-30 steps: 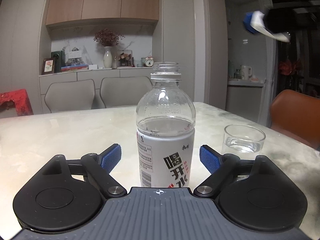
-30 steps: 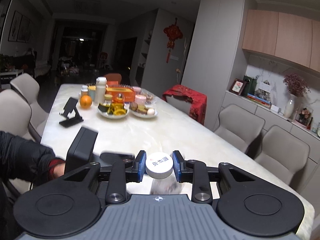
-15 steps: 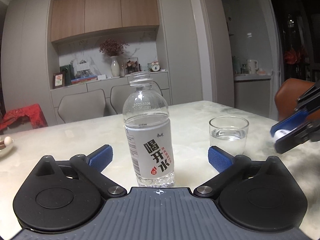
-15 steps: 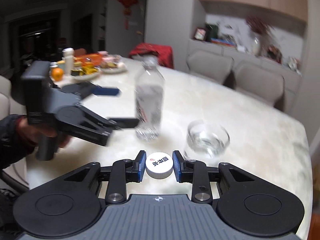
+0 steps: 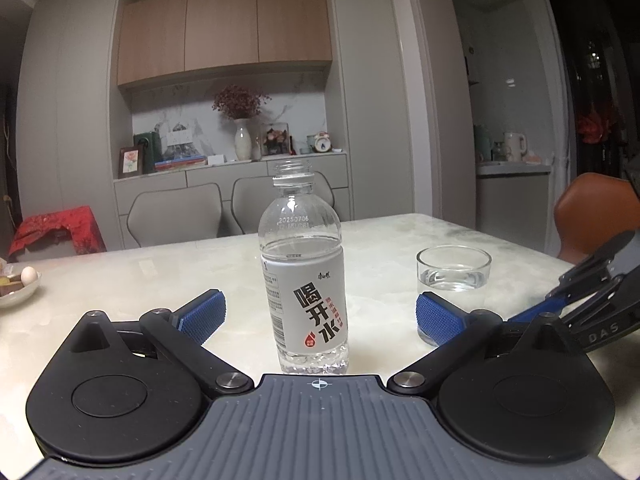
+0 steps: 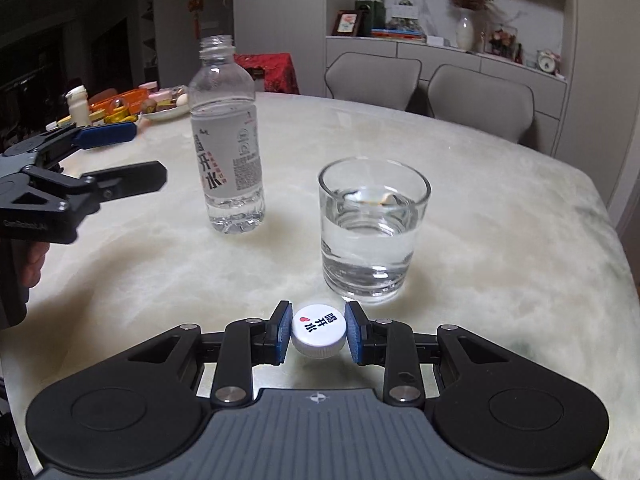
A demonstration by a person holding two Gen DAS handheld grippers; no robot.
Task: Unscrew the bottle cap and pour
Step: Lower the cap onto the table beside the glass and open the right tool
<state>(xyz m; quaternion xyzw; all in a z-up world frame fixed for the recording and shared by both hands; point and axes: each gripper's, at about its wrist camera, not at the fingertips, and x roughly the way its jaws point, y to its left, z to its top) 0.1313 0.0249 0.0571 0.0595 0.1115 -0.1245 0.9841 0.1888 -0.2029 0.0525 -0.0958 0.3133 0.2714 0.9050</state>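
An uncapped clear water bottle (image 5: 304, 280) with a grey label stands upright on the marble table (image 5: 120, 280), partly filled. My left gripper (image 5: 320, 316) is open, its blue pads wide on either side of the bottle's base and not touching it. A glass (image 5: 454, 280) holding water stands right of the bottle. In the right wrist view my right gripper (image 6: 319, 332) is shut on the white bottle cap (image 6: 319, 330), low over the table just in front of the glass (image 6: 374, 228). The bottle (image 6: 228, 140) and the left gripper (image 6: 146, 156) show to the left.
Plates of food and a small bottle (image 6: 80, 106) crowd the table's far left end. Grey chairs (image 6: 480, 100) stand behind the table and an orange chair (image 5: 592, 208) at its right. The table's rounded edge (image 6: 612, 216) is near the glass. A hand (image 6: 32, 256) holds the left gripper.
My left gripper has backed away from the bottle, staying open. My right gripper has swung down with the cap from above the bottle to table level in front of the glass.
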